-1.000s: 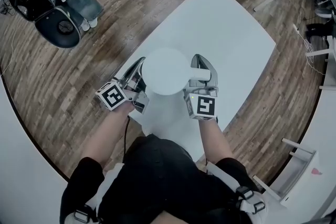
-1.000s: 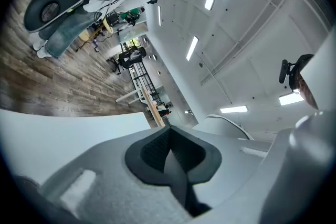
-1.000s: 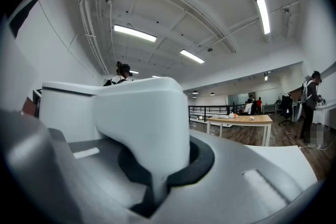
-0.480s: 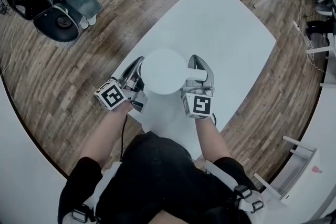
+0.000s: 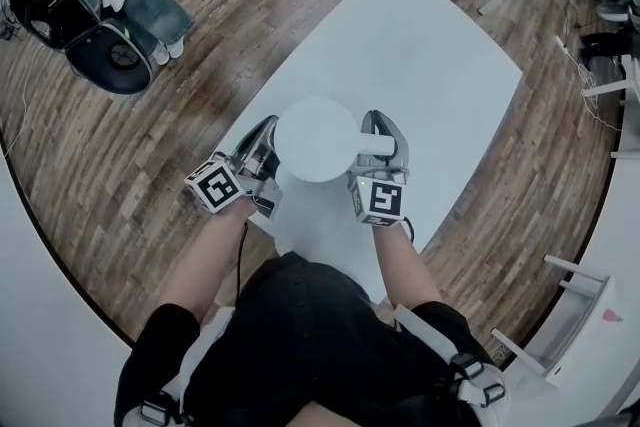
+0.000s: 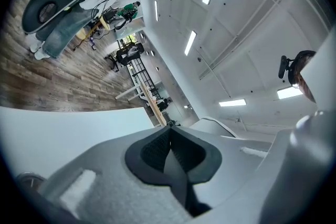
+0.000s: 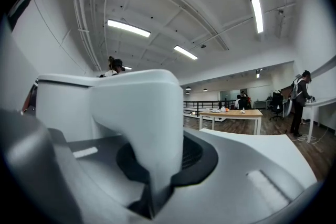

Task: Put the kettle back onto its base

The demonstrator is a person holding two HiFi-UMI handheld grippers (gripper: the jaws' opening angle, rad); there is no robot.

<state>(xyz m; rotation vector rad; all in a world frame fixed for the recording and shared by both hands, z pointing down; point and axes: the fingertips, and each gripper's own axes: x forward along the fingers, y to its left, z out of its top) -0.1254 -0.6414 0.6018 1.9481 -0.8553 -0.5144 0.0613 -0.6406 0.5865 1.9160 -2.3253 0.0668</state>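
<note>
The kettle [image 5: 316, 140] stands on the white table [image 5: 420, 45], near the edge closest to me; I cannot see what is under it. At the kettle's right, my right gripper [image 5: 385, 123] has its jaws just easing apart around the handle [image 7: 139, 123]. At its left, my left gripper [image 5: 266, 129] is pressed together, empty.

No words, brands or numbers can be read anywhere; the two marker cubes [image 5: 215, 186] carry only black-and-white square patterns.

Kettle [image 5: 317, 140] over white table [image 5: 430, 45]; left gripper [image 5: 262, 137], right gripper [image 5: 386, 130] flank it.
</note>
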